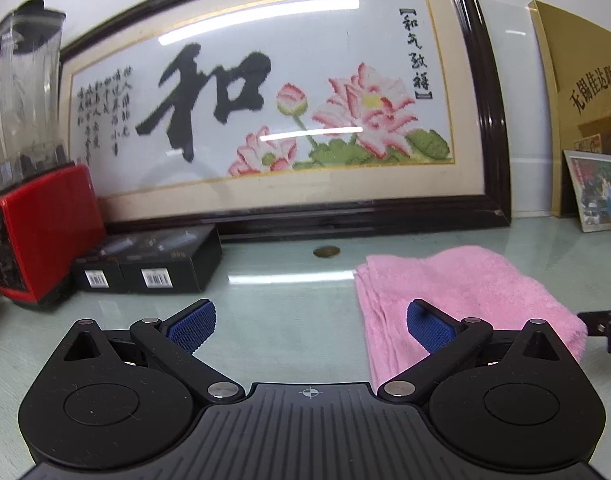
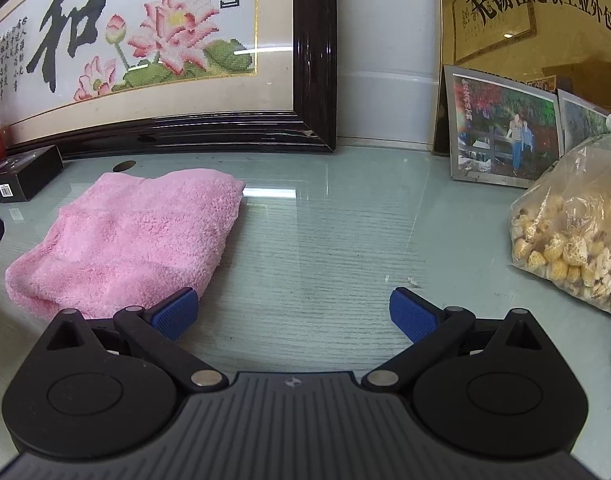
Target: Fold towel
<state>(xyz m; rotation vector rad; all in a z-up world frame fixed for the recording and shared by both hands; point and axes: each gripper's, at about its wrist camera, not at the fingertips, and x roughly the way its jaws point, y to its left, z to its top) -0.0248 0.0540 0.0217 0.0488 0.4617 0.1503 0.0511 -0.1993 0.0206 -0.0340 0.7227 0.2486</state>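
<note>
A pink towel [image 1: 457, 292] lies folded in several layers on the glass-topped table, its stacked edges facing left. It also shows in the right wrist view [image 2: 141, 236]. My left gripper [image 1: 311, 326] is open and empty, just left of the towel; its right finger sits in front of the towel's near left edge. My right gripper [image 2: 293, 314] is open and empty, to the right of the towel; its left finger is near the towel's near right corner. A black part of the right gripper [image 1: 605, 326] shows at the left view's right edge.
A large framed lotus embroidery [image 1: 273, 104] leans on the wall behind. A red blender [image 1: 29, 208] and black boxes [image 1: 153, 260] stand at left. A coin [image 1: 326, 251] lies near the frame. A framed photo [image 2: 505, 128] and a bag of dried food [image 2: 573, 236] stand at right.
</note>
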